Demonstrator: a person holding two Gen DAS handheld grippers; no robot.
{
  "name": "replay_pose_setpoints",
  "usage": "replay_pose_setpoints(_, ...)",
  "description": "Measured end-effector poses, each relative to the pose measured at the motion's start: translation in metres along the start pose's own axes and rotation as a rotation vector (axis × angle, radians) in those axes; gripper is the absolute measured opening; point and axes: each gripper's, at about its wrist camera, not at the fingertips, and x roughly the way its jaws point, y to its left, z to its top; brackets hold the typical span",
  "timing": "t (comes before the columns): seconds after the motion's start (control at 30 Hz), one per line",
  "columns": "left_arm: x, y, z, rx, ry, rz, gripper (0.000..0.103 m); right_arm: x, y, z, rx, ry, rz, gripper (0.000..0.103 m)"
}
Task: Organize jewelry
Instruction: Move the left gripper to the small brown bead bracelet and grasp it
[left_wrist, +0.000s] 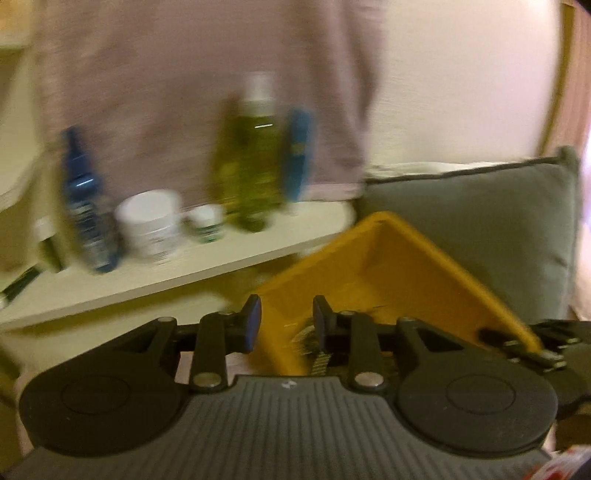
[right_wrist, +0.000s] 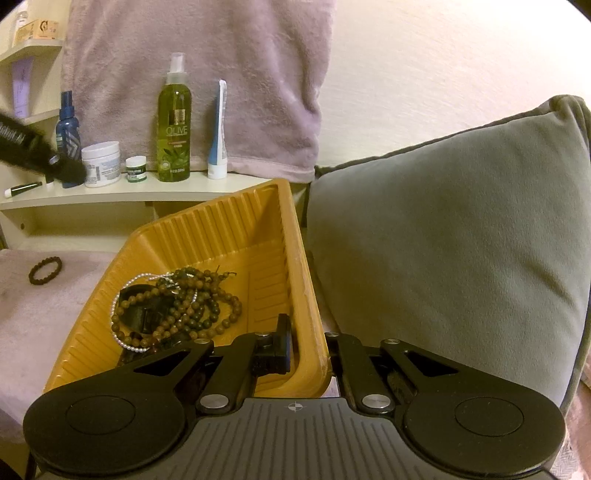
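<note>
My right fingers (right_wrist: 308, 350) clamp the right rim of the yellow ribbed tray (right_wrist: 236, 236), one inside, one outside. Wooden bead bracelets (right_wrist: 184, 306) and a pearl strand (right_wrist: 123, 295) lie heaped in its near-left part. My left fingers (left_wrist: 286, 321) stand partly apart, empty, astride the tray's edge. One dark bracelet (right_wrist: 45, 270) lies on the pink cloth (right_wrist: 37, 314) at nine o'clock; a grey cushion (right_wrist: 443, 240) crowds three o'clock.

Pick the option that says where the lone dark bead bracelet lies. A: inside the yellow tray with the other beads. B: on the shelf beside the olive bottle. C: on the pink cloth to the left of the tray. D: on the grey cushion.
C: in the right wrist view the dark bead bracelet lies alone on the pink cloth, left of and clear of the yellow tray.
</note>
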Motion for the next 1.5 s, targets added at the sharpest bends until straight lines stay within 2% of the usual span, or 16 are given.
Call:
replay_pose_setpoints(0.1,-0.002,0.034,-0.017,-0.082,0.005,0.082,0.027,0.000,0.000,0.000,-0.002,0.000,0.001,0.006)
replay_pose_setpoints(0.3,-0.006,0.094,-0.052,-0.177,0.023,0.286,0.030,0.000,0.000,0.000,-0.005,0.001,-0.002,0.006)
replay_pose_setpoints(0.43,-0.005,0.122,-0.073,-0.219,0.031,0.340,0.031,-0.001,0.001,0.000,-0.010,0.003,-0.005,0.006)
replay_pose_setpoints(0.57,0.007,0.125,-0.083,-0.163,0.051,0.326,0.031,0.001,0.001,0.000,-0.012,0.009,-0.007,0.006)
replay_pose_setpoints(0.9,0.052,0.106,-0.087,0.016,0.132,0.227,0.031,0.006,-0.002,0.000,-0.005,0.022,-0.004,0.006)
replay_pose_setpoints(1.13,0.077,0.104,-0.086,0.060,0.175,0.203,0.029,0.006,-0.002,-0.001,-0.005,0.027,-0.005,0.006)
replay_pose_setpoints(1.23,0.085,0.106,-0.086,0.051,0.195,0.186,0.020,0.006,-0.002,-0.001,-0.005,0.027,-0.005,0.006)
replay_pose_setpoints(1.4,0.088,0.108,-0.088,0.053,0.194,0.178,0.016,0.006,-0.003,0.000,-0.005,0.029,-0.007,0.006)
replay_pose_setpoints(1.5,0.085,0.107,-0.089,0.059,0.200,0.166,0.006,0.006,-0.003,0.000,-0.006,0.028,-0.007,0.006)
